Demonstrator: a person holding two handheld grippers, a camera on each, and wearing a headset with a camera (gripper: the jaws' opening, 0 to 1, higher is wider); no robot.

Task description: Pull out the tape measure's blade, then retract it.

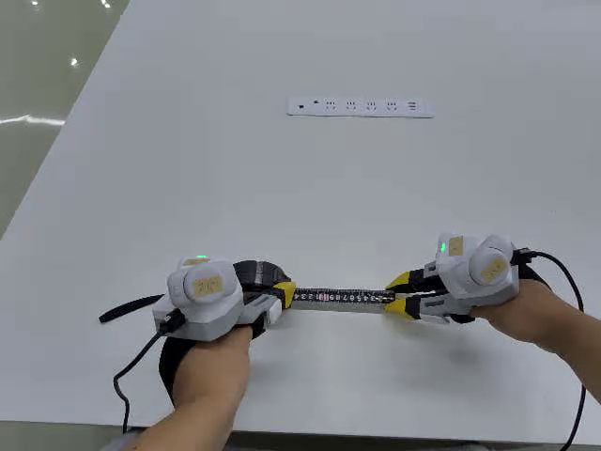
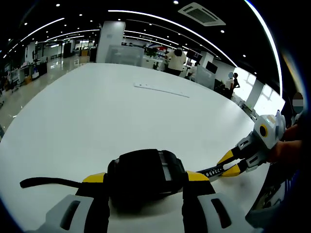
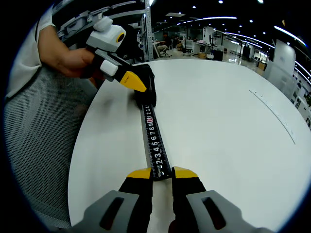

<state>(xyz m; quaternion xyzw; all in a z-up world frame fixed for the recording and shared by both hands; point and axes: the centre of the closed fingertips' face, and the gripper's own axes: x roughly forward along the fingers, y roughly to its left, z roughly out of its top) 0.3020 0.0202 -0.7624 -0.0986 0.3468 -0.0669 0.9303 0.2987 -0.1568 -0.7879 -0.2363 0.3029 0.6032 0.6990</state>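
Left gripper (image 2: 146, 178) clamps black plastic tape-measure case (image 2: 146, 167) as anchor; right gripper (image 3: 163, 173) pinches black numbered blade (image 3: 152, 133), holding it extended.

We identify the site as a large open-plan office floor. We work at a broad white table (image 1: 394, 178) carrying a white power strip (image 1: 360, 107). Overhead we note long light strips (image 2: 160, 19) and an air-conditioning vent (image 2: 200, 13). A white column (image 2: 111, 41), a polished floor (image 1: 38, 94) and standing people (image 2: 175, 60) complete the interior.
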